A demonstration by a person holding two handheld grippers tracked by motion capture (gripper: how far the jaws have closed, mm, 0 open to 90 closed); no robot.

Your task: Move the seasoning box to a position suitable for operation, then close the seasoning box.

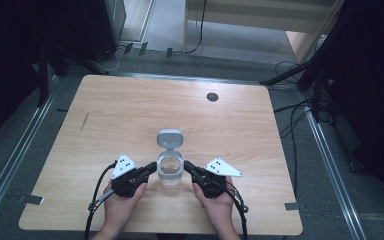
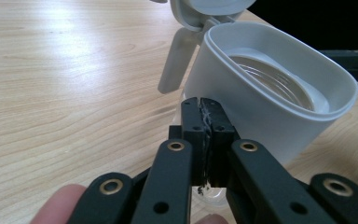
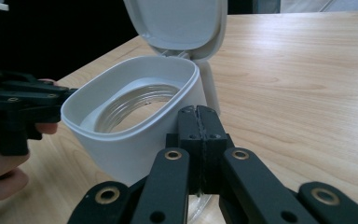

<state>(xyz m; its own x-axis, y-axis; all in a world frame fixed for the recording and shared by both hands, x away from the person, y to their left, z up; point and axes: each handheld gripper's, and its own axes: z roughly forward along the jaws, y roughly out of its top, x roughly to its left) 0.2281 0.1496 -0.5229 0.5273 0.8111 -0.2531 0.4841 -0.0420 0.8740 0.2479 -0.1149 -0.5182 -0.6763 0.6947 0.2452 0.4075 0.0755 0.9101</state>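
A clear jar with a white collar (image 1: 170, 169) stands near the table's front middle. Its grey-white flip lid (image 1: 170, 138) hangs open toward the far side. My left gripper (image 1: 153, 168) is shut, its tips against the jar's left side. My right gripper (image 1: 187, 166) is shut too, tips against the jar's right side. In the left gripper view the closed left gripper (image 2: 204, 108) meets the white collar (image 2: 261, 112), with nothing between the jaws. In the right gripper view the shut right gripper (image 3: 198, 116) rests beside the collar (image 3: 130, 140), and the lid (image 3: 177, 23) stands upright behind it.
The wooden table (image 1: 130, 110) has a round grey grommet (image 1: 212, 96) at the far middle and a dark streak (image 1: 84, 121) at the left. Cables (image 1: 292, 120) and dark stands lie on the floor to the right. Both hands rest near the front edge.
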